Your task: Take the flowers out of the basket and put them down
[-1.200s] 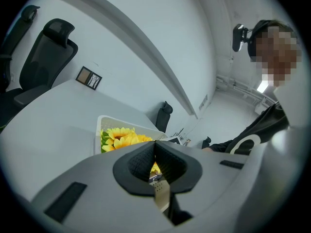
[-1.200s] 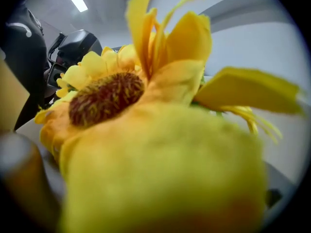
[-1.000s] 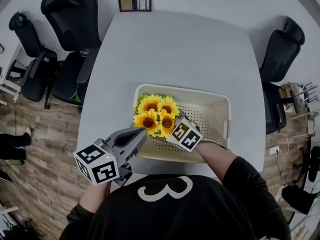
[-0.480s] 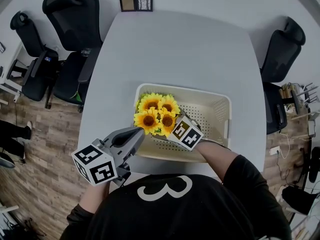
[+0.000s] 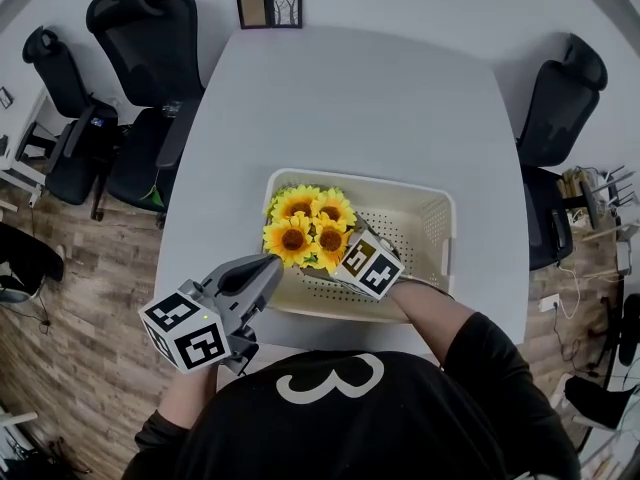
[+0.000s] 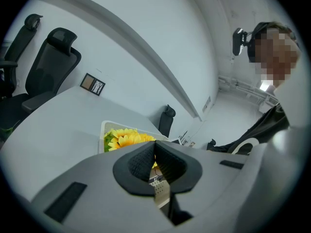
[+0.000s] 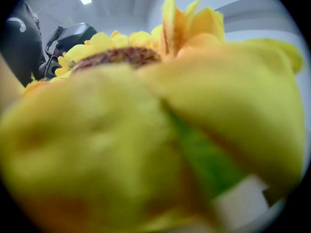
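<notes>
A pale grey table with rounded corners (image 5: pixel 350 108) fills the middle of the head view. At its far edge, at 12 o'clock, a small dark double picture frame (image 5: pixel 269 9) stands with one tan panel and one panel showing bare trees. Two black mesh office chairs are at 10 to 11 o'clock: one high-backed chair (image 5: pixel 145 28) just beside the table and another (image 5: pixel 55 63) further out. A third black office chair (image 5: pixel 560 98) stands at 2 o'clock. Brown wood-plank flooring (image 5: pixel 60 318) runs from 8 to 9 o'clock, and loose white cables (image 5: pixel 575 288) lie on it at 4 o'clock.
</notes>
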`<move>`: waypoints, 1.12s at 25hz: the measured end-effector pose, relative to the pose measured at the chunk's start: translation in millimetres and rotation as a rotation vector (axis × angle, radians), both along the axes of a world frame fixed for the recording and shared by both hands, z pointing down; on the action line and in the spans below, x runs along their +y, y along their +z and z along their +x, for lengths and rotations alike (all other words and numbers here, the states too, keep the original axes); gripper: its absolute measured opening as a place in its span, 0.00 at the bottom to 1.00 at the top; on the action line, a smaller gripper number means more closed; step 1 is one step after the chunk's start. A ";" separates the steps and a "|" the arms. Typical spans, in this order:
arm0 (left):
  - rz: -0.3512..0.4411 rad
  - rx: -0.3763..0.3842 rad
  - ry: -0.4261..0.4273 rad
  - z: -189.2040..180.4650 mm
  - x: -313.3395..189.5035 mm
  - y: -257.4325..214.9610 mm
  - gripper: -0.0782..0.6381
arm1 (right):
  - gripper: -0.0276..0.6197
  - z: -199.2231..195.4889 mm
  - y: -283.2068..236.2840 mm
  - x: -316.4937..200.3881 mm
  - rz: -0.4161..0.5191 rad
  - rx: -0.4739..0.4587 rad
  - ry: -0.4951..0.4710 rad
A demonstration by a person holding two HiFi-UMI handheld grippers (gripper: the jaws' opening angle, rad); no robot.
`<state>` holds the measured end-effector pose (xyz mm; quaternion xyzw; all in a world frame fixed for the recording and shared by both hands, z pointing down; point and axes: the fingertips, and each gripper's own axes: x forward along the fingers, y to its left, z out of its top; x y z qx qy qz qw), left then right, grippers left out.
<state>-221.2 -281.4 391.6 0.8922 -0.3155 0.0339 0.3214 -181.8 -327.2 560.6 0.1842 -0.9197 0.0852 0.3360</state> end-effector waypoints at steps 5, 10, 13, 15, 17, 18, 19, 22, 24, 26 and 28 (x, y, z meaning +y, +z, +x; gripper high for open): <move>0.015 0.000 -0.013 4.9 11.0 -6.4 0.13 | 0.79 2.2 -27.5 -2.2 0.043 -0.056 0.030; 0.048 -0.008 -0.030 13.9 27.9 -16.0 0.13 | 0.79 7.3 -64.5 3.0 0.106 -0.127 0.054; 0.062 -0.005 -0.033 16.7 36.2 -23.6 0.13 | 0.80 8.4 -84.2 3.9 0.141 -0.146 0.053; 0.071 -0.006 -0.034 19.5 42.2 -28.1 0.13 | 0.79 9.7 -97.1 5.7 0.160 -0.162 0.055; 0.076 -0.005 -0.035 23.5 48.7 -32.9 0.13 | 0.79 12.9 -110.8 9.7 0.178 -0.180 0.061; 0.078 -0.004 -0.034 25.6 51.9 -35.7 0.13 | 0.80 14.7 -117.9 12.0 0.188 -0.188 0.064; 0.082 -0.004 -0.033 27.3 54.9 -38.6 0.13 | 0.79 16.2 -125.0 14.3 0.199 -0.196 0.066; 0.097 -0.005 -0.029 30.9 64.1 -46.3 0.13 | 0.80 19.5 -145.2 22.0 0.228 -0.223 0.070; 0.108 -0.005 -0.027 34.8 71.4 -50.3 0.13 | 0.79 24.2 -158.1 28.6 0.242 -0.242 0.074; 0.118 -0.008 -0.024 41.6 79.0 -53.8 0.13 | 0.80 32.3 -171.3 35.2 0.264 -0.256 0.078; 0.126 -0.009 -0.017 50.4 86.6 -56.2 0.13 | 0.80 41.5 -183.6 42.1 0.291 -0.267 0.083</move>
